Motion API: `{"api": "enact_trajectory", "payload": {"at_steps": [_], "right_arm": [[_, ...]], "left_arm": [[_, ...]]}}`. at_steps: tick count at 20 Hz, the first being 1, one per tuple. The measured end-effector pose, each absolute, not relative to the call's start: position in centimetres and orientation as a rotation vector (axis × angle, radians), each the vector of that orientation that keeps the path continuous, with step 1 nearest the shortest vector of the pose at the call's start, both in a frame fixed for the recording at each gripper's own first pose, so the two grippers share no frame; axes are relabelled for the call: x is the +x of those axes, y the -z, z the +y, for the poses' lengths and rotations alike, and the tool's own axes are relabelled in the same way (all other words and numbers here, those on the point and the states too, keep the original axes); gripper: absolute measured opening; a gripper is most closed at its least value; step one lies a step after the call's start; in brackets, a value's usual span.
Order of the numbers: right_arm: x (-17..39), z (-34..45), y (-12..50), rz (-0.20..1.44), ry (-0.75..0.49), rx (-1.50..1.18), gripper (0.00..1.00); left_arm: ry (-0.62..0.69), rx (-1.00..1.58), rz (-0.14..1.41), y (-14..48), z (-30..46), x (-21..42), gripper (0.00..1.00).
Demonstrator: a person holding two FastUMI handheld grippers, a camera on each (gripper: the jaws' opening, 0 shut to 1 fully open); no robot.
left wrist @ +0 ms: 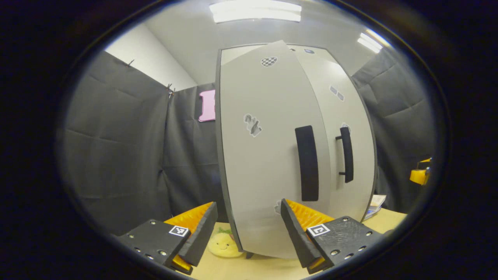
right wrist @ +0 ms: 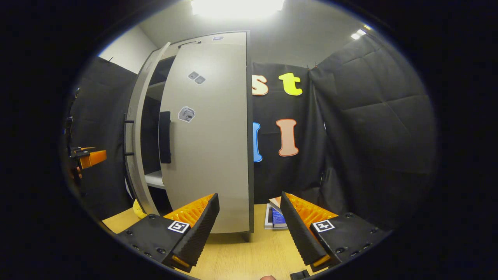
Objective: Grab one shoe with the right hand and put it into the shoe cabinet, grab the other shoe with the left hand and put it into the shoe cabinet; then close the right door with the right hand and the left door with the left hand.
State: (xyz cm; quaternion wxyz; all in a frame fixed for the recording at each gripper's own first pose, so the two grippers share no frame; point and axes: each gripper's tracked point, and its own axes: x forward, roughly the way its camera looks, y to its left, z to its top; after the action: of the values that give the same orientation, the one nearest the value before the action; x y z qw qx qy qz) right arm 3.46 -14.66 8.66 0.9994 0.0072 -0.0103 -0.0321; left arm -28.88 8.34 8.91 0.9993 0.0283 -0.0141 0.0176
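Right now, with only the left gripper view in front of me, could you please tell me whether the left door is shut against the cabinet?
Observer: No. In the right gripper view the left door stands ajar, with a dark gap between it and the right door.
Operator: Thank you. Can you see anything through that gap?
Observer: A pale shelf shows low in the gap; I cannot tell what lies on it.
Operator: Is the right gripper free?
Observer: Yes, the right gripper is open, with nothing between its fingers.
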Motion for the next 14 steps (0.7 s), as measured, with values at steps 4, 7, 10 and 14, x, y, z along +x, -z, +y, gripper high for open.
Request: {"api": "enact_trajectory", "payload": {"at_steps": [4,7,10,14], "right_arm": [[1.1,-12.3,-9.2,-0.041,0.058,0.019,0.99],[-0.9,-11.3,-9.4,-0.055,0.07,-0.005,0.99],[-2.8,-10.6,-9.2,-0.067,0.074,-0.009,0.99],[-4.9,-10.5,-9.4,-0.086,0.085,-0.018,0.99]], "left_arm": [[-0.041,0.039,-0.025,-8.8,10.2,-32.2,0.93],[-0.054,0.041,-0.024,-8.5,11.7,-34.8,0.93],[-0.06,0.041,-0.027,-8.6,12.8,-37.0,0.93],[-0.064,0.053,-0.03,-8.3,13.4,-39.1,0.93]]}}
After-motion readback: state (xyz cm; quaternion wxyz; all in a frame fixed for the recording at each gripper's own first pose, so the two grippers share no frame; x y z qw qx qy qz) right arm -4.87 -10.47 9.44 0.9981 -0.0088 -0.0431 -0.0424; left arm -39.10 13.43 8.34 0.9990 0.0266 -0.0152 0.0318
